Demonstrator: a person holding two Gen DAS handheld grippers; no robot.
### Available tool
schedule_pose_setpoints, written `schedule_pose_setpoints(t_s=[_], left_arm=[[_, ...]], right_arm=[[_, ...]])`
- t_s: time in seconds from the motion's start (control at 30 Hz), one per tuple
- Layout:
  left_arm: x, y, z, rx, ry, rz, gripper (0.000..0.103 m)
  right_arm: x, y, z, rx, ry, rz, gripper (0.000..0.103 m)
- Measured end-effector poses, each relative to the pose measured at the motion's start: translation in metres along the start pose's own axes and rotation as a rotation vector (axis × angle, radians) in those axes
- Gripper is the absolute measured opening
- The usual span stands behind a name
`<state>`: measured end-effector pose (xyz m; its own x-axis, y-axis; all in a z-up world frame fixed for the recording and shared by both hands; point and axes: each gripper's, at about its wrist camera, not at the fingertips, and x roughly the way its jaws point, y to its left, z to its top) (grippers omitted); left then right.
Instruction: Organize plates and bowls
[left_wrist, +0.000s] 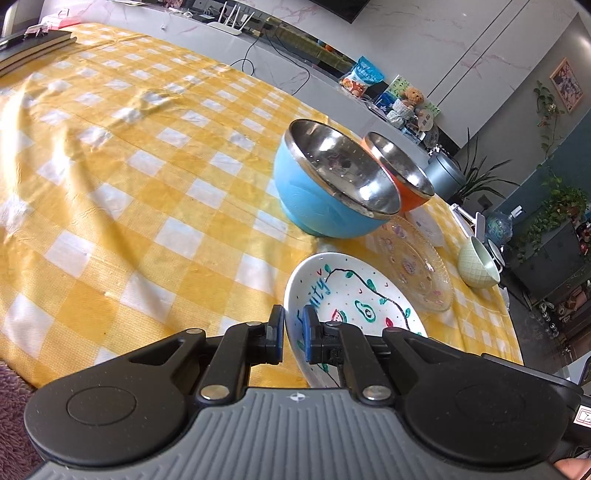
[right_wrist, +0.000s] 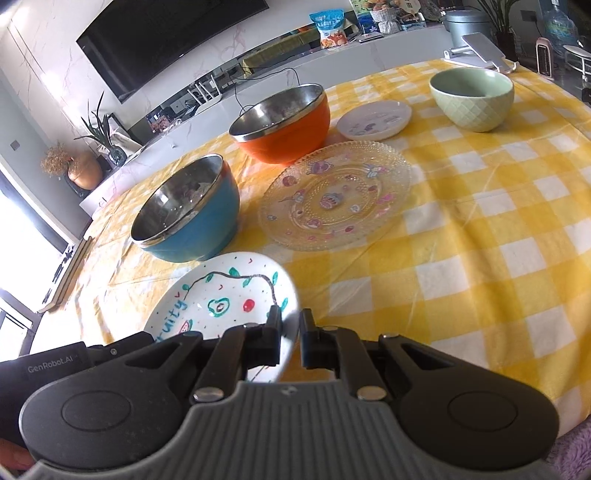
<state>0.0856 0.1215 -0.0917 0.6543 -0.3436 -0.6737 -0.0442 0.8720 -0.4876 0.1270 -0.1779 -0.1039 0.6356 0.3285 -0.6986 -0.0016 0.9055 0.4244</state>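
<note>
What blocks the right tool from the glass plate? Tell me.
Probably nothing but its own load: the right tool grips the white plate by its rim. Only bare cloth lies before the glass plate, so likely yes, once freed.

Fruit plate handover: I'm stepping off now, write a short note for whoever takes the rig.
Left gripper: shut on the left rim of the white fruit plate.
Right gripper: shut on the same plate's right rim. Both hold it at the table's near edge; whether it is lifted cannot be told.
Blue bowl and orange bowl stand separately behind it. Glass plate lies right of the blue bowl; small white saucer and green bowl sit farther back.
Done: nothing stacked yet.
Left: probably stack the plates together and nest the bowls.
</note>
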Motion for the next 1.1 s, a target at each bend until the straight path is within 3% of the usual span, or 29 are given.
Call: schedule_pose_setpoints(t_s=[0.43,0.77,0.83,0.97,1.1], left_arm=[[0.004,0.004,-0.003,0.041,0.006,0.051,0.012],[0.001,-0.004,-0.005,0.078,-0.001,0.094,0.014],[-0.003,-0.007,-0.004,0.087,-0.016,0.112,0.024],[-0.012,-0.016,-0.001,0.115,-0.055,0.124,0.031],[-0.021,-0.032,-0.001,0.16,-0.085,0.105,0.044]], right_arm=[[0.014,0.015,-0.009,-0.077,0.014,-0.038,0.008],[0.013,0.025,-0.012,-0.146,0.003,-0.061,0.016],[0.01,0.024,-0.011,-0.143,-0.004,-0.051,0.02],[0.0,0.027,-0.01,-0.165,-0.035,-0.045,0.027],[-0.012,0.027,-0.007,-0.185,-0.081,-0.032,0.041]])
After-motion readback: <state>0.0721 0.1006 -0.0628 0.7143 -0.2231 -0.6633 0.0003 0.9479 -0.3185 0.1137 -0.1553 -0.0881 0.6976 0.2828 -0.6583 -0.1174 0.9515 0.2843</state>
